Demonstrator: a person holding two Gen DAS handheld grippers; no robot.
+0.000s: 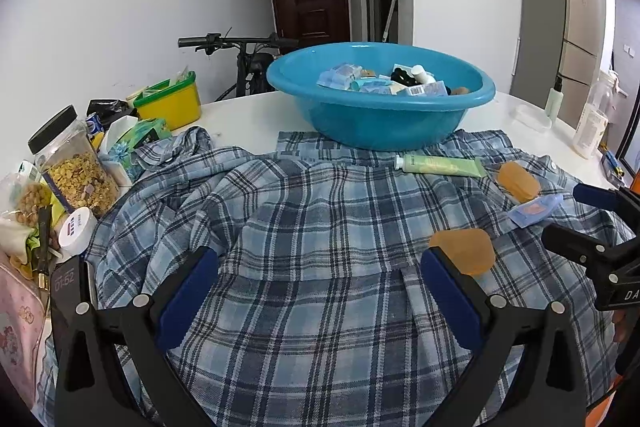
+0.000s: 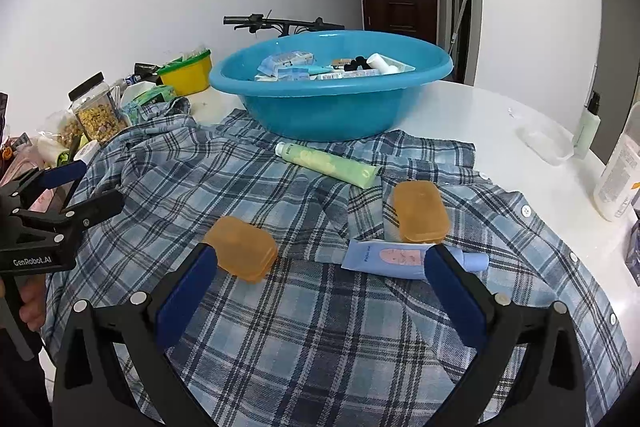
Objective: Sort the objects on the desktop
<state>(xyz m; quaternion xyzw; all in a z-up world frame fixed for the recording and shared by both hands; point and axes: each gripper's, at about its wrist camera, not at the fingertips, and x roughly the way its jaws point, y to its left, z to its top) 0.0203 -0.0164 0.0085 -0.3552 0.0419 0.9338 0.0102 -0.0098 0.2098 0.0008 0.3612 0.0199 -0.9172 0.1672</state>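
Note:
A blue plaid shirt (image 1: 312,227) (image 2: 280,207) is spread over the white table. On it lie a green tube (image 1: 440,165) (image 2: 328,163), two orange soap boxes (image 1: 464,251) (image 1: 518,181) (image 2: 242,253) (image 2: 420,213) and a light-blue tube (image 1: 534,209) (image 2: 400,259). A blue basin (image 1: 380,95) (image 2: 332,87) holding several small items stands behind them. My left gripper (image 1: 320,267) is open and empty above the shirt. My right gripper (image 2: 320,263) is open and empty, between an orange box and the blue tube.
Left side: a cereal jar (image 1: 74,163), snack bags, a yellow-green bin (image 1: 170,101), a phone (image 1: 66,291) and a white jar (image 1: 78,227). Right side: bottles (image 2: 618,175) (image 2: 588,127) and a clear lid (image 2: 546,143). A bicycle stands behind the table.

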